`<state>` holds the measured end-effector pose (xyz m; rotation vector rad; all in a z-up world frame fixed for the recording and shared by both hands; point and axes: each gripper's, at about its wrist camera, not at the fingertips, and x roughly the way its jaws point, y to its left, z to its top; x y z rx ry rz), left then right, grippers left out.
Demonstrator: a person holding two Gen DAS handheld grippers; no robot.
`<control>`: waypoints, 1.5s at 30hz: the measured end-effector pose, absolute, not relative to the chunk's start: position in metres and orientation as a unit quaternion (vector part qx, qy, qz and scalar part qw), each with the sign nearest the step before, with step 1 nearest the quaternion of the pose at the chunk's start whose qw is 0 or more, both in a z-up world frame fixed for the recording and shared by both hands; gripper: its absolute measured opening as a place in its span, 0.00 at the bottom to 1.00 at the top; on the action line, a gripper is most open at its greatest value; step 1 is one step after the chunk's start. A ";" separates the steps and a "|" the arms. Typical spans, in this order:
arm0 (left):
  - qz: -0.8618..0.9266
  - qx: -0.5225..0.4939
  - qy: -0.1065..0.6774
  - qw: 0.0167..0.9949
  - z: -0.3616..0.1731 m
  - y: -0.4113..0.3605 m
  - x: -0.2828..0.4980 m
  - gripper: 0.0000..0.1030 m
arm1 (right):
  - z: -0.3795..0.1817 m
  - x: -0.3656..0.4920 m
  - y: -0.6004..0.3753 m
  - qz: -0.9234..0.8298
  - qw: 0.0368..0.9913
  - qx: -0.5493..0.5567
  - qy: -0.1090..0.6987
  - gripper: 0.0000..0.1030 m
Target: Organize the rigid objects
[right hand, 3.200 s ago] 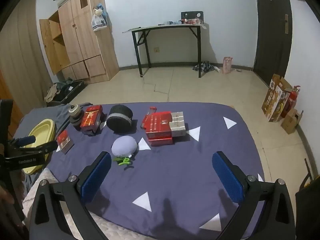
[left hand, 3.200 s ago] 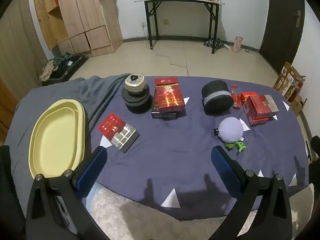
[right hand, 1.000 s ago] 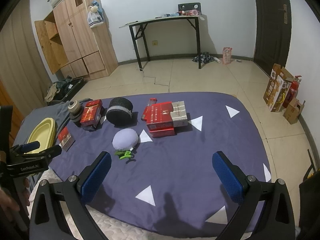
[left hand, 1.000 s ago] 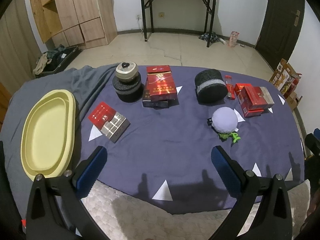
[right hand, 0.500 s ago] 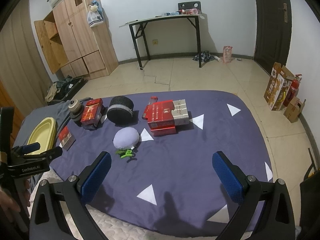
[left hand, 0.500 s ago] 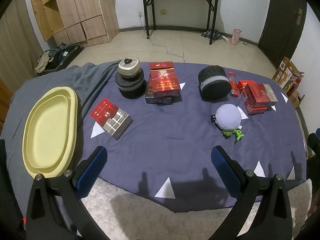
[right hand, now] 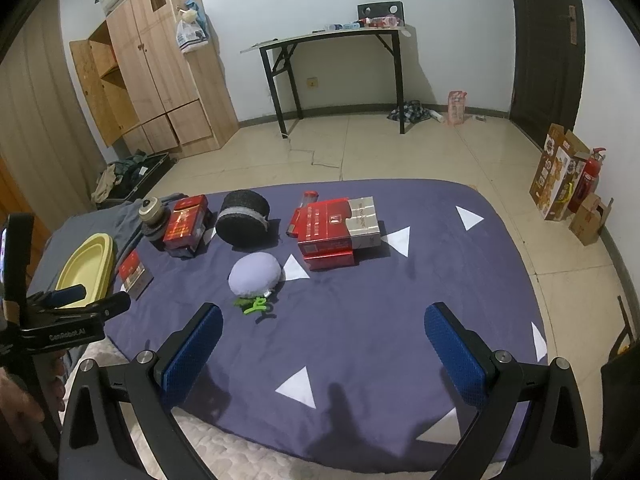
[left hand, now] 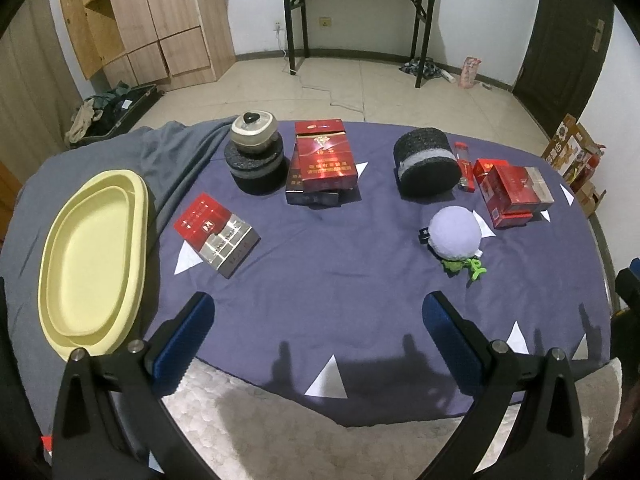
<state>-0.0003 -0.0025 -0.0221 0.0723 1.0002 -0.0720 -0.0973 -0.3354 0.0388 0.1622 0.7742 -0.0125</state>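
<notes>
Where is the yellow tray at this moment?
In the left wrist view the yellow tray lies at the far left of the bed, partly on the grey blanket, with the red-and-silver box nearest on its right.

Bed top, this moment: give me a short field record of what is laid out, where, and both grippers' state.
surface: purple sheet with white triangles
far left: empty yellow tray
left of centre: red and silver box lying flat
back left: lidded jar on a black disc, touching a stack of red boxes
back right: black roll, red lighter beside it
right: red box pile
front right: lilac round cushion with green clip
left gripper: open, empty, above the near edge
right gripper: open, empty
</notes>
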 end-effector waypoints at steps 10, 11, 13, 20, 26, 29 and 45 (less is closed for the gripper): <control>-0.033 0.002 0.498 0.866 -0.026 0.006 0.002 1.00 | 0.039 -0.097 -0.337 -0.008 0.922 0.084 0.379 1.00; -0.032 -0.001 0.500 0.865 -0.027 0.007 0.002 1.00 | 0.039 -0.097 -0.337 -0.008 0.922 0.084 0.379 1.00; -0.029 -0.007 0.502 0.865 -0.027 0.008 0.002 1.00 | 0.039 -0.097 -0.337 -0.008 0.922 0.084 0.379 1.00; -0.039 -0.029 0.508 0.860 -0.025 0.012 0.003 1.00 | 0.039 -0.096 -0.336 -0.012 0.919 0.085 0.384 1.00; -0.051 -0.023 0.489 0.871 -0.001 0.017 0.003 1.00 | 0.034 -0.102 -0.339 -0.009 0.915 0.097 0.391 1.00; -0.059 -0.024 0.491 0.869 0.018 0.041 0.013 1.00 | 0.025 -0.105 -0.342 -0.015 0.906 0.098 0.410 1.00; -0.130 0.127 0.563 0.806 -0.051 0.101 0.115 1.00 | 0.008 0.028 -0.347 0.001 0.889 0.098 0.447 1.00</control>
